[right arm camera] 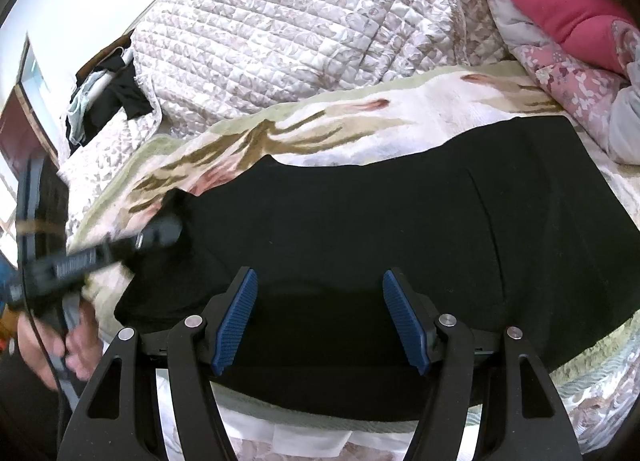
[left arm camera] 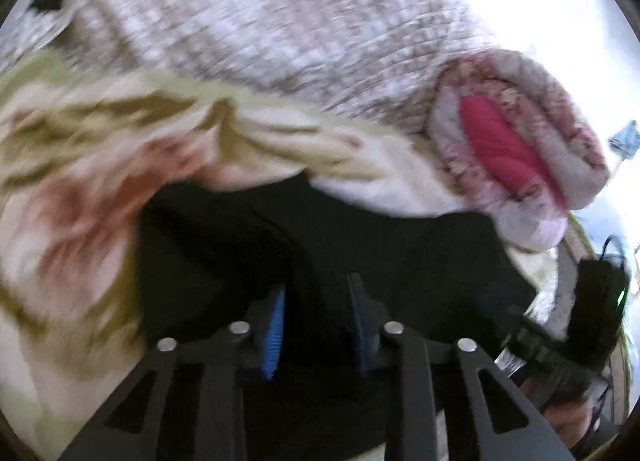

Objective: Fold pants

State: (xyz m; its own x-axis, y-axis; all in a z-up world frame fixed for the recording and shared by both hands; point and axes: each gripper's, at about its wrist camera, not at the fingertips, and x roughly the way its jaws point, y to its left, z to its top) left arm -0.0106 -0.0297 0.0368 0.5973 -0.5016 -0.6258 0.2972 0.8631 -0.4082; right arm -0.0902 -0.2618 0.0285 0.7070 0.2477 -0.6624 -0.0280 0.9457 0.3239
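I am working on the black pants [right arm camera: 360, 229], and they lie across the middle of my right camera picture, flat on a flowery blanket [right arm camera: 320, 129] on the bed; they look like one wide dark block with a straight top edge on the right side, so I think they have been folded at least once, but I cannot tell for sure how many layers there are; the left end of the pants, near the middle left of that picture, looks bumpy and not neat yet; my right gripper [right arm camera: 320, 321] sits at the bottom middle, just over the near edge of the pants, and its blue pads [right arm camera: 234, 321] are wide apart with nothing between them; my left gripper [right arm camera: 160, 231] shows at the middle left of the right picture, blurry, with its tip at the left end of the pants; in my left camera picture all is blurry, the left gripper [left arm camera: 316, 321] is at the bottom middle with a narrow gap between its blue pads [left arm camera: 274, 335], and the dark cloth is right there, but I cannot tell if it is pinching the pants or just sitting over them; I think there is still one more fold to do, and the left end needs smoothing; a puffy quilt [right arm camera: 280, 29] fills the top of the right picture, and a pink pillow [right arm camera: 568, 17] is at the upper right.
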